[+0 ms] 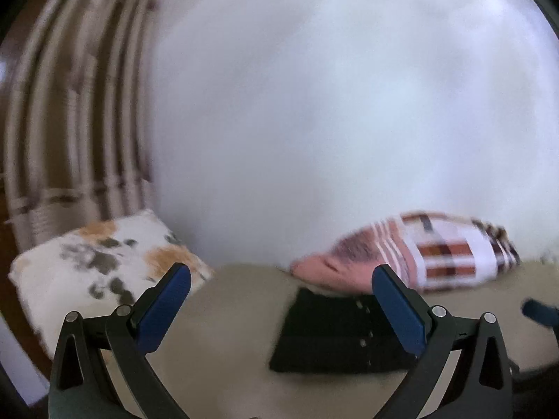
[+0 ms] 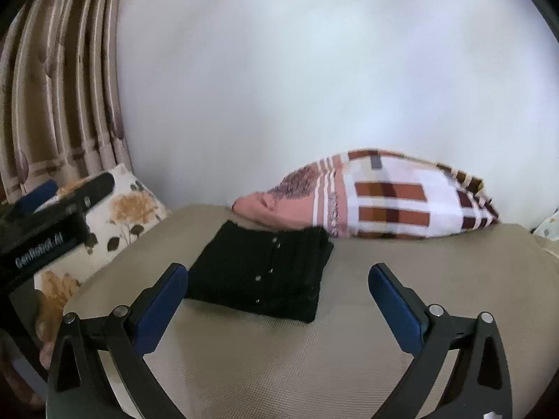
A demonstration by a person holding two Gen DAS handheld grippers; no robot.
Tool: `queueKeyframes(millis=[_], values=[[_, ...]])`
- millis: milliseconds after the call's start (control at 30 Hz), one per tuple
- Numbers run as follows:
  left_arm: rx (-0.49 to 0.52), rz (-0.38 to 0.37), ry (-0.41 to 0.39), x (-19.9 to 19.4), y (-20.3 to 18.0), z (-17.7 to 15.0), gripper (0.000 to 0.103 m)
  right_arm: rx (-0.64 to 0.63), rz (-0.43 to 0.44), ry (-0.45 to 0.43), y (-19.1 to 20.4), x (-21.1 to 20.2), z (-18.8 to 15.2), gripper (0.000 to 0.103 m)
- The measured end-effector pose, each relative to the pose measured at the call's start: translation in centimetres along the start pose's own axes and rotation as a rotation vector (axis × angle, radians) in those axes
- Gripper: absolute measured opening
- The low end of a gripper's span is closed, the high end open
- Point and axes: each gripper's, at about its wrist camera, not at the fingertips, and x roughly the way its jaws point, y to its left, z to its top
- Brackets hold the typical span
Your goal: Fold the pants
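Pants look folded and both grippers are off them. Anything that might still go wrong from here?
Two mild risks. The folded black pants lie with their far edge right by the plaid pillow; a shifting pillow might nudge the stack. The fold also looks loose and uneven at the right edge, so layers may slump. Both the left gripper and right gripper are open and clear, so snagging seems unlikely.

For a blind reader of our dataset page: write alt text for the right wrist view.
Folded black pants lie flat on a beige bed, untouched, beyond the open, empty right gripper. A pink-and-plaid pillow rests against the white wall behind them, and the left gripper shows at the left edge before a floral pillow.
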Motion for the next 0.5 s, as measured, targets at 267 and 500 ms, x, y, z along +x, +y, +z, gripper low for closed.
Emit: queueKeyframes(millis=[267, 500], values=[[-0.065, -0.079, 0.021, -3.4, 1.3, 1.8, 0.103, 0.024, -0.015, -0.058, -1.0, -4.0, 1.1, 0.103], [-0.052, -0.091, 0.136, -2.8, 1.2, 1.4, 0.103, 0.036, -0.026, -0.057, -0.9, -5.4, 0.7, 0.103]])
